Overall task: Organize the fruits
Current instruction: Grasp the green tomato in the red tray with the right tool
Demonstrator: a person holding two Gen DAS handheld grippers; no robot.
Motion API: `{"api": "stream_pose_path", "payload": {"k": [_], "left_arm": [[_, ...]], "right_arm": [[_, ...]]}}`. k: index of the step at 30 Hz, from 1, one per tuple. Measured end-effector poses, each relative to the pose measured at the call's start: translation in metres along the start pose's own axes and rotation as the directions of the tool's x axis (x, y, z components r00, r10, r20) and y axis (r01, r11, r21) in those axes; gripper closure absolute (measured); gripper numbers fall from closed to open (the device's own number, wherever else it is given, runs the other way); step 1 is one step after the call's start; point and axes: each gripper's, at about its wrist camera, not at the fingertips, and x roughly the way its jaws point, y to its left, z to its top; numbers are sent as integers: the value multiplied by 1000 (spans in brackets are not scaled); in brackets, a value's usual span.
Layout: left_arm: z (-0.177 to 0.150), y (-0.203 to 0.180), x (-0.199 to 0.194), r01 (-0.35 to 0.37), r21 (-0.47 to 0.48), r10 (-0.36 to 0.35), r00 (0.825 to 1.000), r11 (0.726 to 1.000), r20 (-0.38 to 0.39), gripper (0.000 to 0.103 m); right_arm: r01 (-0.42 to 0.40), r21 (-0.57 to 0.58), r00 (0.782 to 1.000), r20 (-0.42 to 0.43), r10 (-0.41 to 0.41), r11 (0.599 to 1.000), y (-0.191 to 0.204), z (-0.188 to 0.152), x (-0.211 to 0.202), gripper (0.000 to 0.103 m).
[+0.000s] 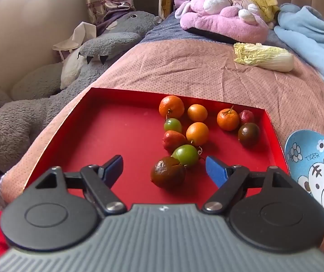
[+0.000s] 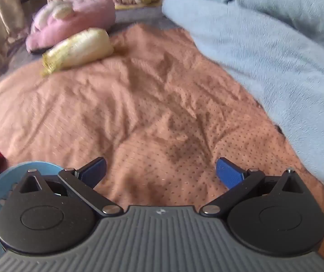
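Observation:
A red tray (image 1: 107, 124) lies on the pink bedspread and holds several small fruits: oranges (image 1: 171, 106), green ones (image 1: 185, 155), red ones (image 1: 173, 140) and dark brown ones (image 1: 168, 172). My left gripper (image 1: 164, 168) is open over the tray's near side, the nearest brown fruit between its fingers without contact. A blue tiger bowl (image 1: 316, 170) sits right of the tray; its rim shows in the right wrist view (image 2: 3, 181). My right gripper (image 2: 160, 170) is open and empty above the bare bedspread.
A napa cabbage (image 1: 264, 56) lies beyond the tray; it also shows in the right wrist view (image 2: 78, 49). A pink plush (image 1: 223, 20), a grey plush (image 1: 48, 104) at left and a light blue blanket (image 2: 264, 52) at right border the bedspread.

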Motion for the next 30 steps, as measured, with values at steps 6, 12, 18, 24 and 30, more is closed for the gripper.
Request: {"api": "stream_pose_path", "payload": {"k": [6,12,18,24,30], "left_arm": [[-3,16,-5,24,-74,-23,1000,997,17,22],[-2,27,-22,44,-106,-36,997,993,75,22],[-1,35,-34,18,-122,-4,994,992,114,22],[-1,39,-30,-48,-152,62,994,987,88,33],[-4,38,-26,-109,-145,120,990,983,69,32]], "right_arm": [[-212,-102,969,104,222,972,58,-7,-76,0],[-404,-292,893,79,443,867,148,-23,-120,0],[-498,-446,851,-89,518,743,221,-61,-118,29],[-520,-487,846,-175,504,702,259,-79,-98,45],[-500,-578,857,-226,463,645,289,-85,-75,50]]}}
